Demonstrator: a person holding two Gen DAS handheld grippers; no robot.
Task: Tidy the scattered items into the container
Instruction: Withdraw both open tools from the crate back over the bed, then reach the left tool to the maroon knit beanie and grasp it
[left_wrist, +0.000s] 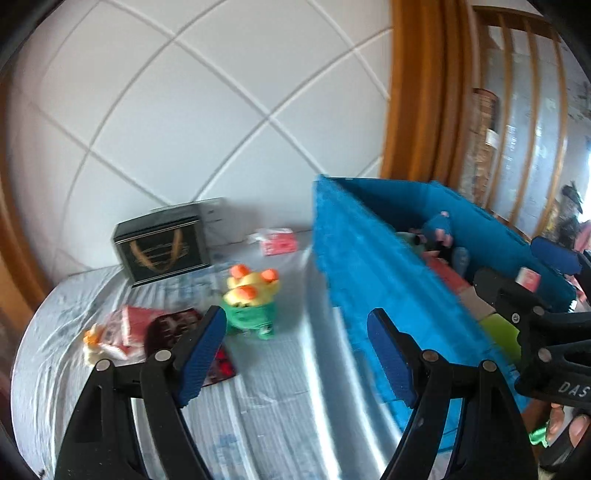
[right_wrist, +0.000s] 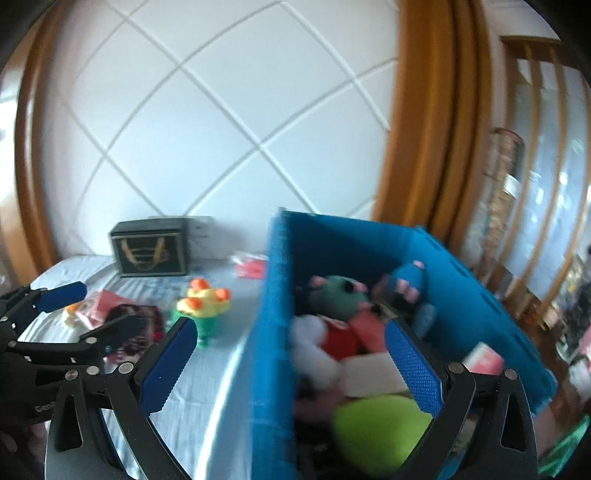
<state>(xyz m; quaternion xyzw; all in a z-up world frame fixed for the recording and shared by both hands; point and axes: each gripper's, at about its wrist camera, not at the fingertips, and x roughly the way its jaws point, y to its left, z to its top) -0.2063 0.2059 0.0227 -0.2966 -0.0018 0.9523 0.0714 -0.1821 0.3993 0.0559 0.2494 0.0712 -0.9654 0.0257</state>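
Blue fabric bin (right_wrist: 369, 240) part filled, several items not yet in.

Blue and soft-walled, the bin stands open-topped on the pale sheet (left_wrist: 277, 387), at the right of both views; inside lie plush toys (right_wrist: 332, 295), a lime cushion (right_wrist: 376, 424) and a pink packet (right_wrist: 484, 356), so I judge the tidying well under way. Left out on the sheet, well apart from the bin: a black box (left_wrist: 162, 245) by the wall, a green-and-yellow toy (left_wrist: 251, 302), red packets (left_wrist: 136, 325), a dark pouch (left_wrist: 173, 325) and a pink pack (left_wrist: 279, 242). Left gripper (left_wrist: 297, 350) and right gripper (right_wrist: 291, 369) both stand wide with nothing between the jaws, the right over the bin's near wall.
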